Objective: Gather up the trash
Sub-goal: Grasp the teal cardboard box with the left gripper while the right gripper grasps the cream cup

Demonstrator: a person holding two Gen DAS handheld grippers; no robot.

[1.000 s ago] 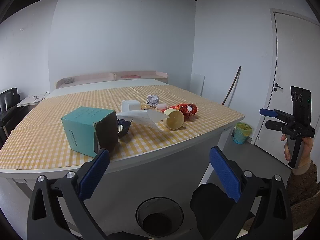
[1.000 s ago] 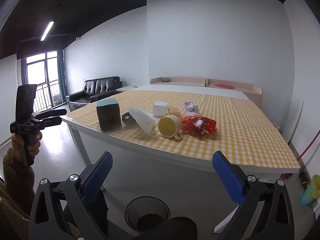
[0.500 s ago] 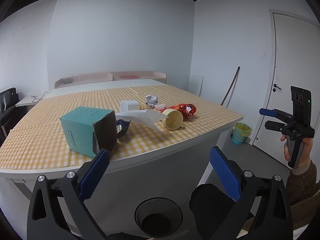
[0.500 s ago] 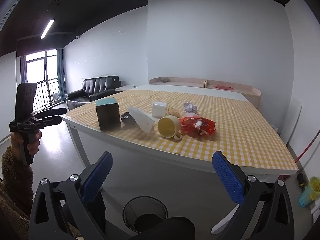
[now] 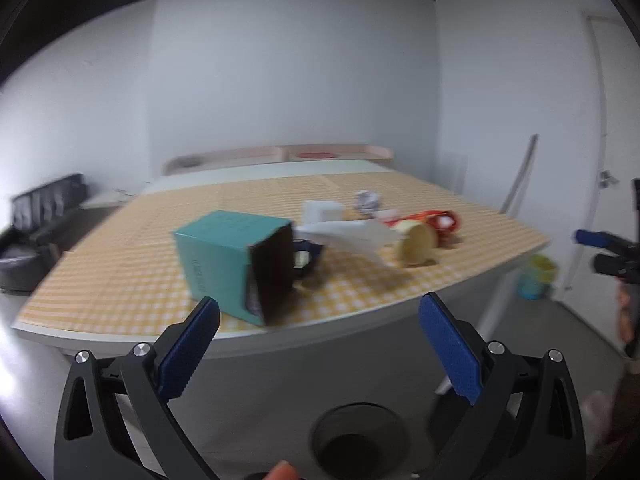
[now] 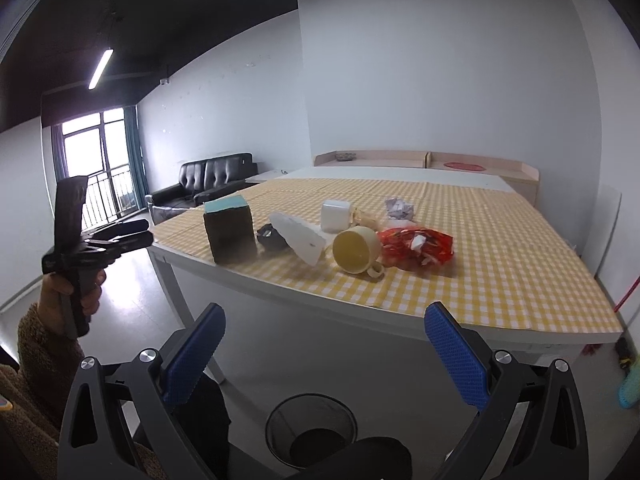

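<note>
This looks like a sparse office or studio room: bare white walls, a dark ceiling with a strip light (image 6: 101, 68), a black leather sofa (image 6: 208, 178) by a balcony window (image 6: 94, 168), a white door (image 5: 612, 184), and a large table (image 6: 500, 240) under yellow checked cloth.

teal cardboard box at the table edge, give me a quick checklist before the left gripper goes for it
1. Left gripper open and holding nothing: ok.
2. Teal cardboard box at the near edge of the yellow checked table, nothing stacked on it: ok.
3. Left gripper lined up with the box: not ok, box sits left of centre.
4. Right gripper open, held off the table: ok.
5. Round black mesh bin on the floor, open: ok.
6. Left view sharp enough to aim: not ok, blurred.
</note>
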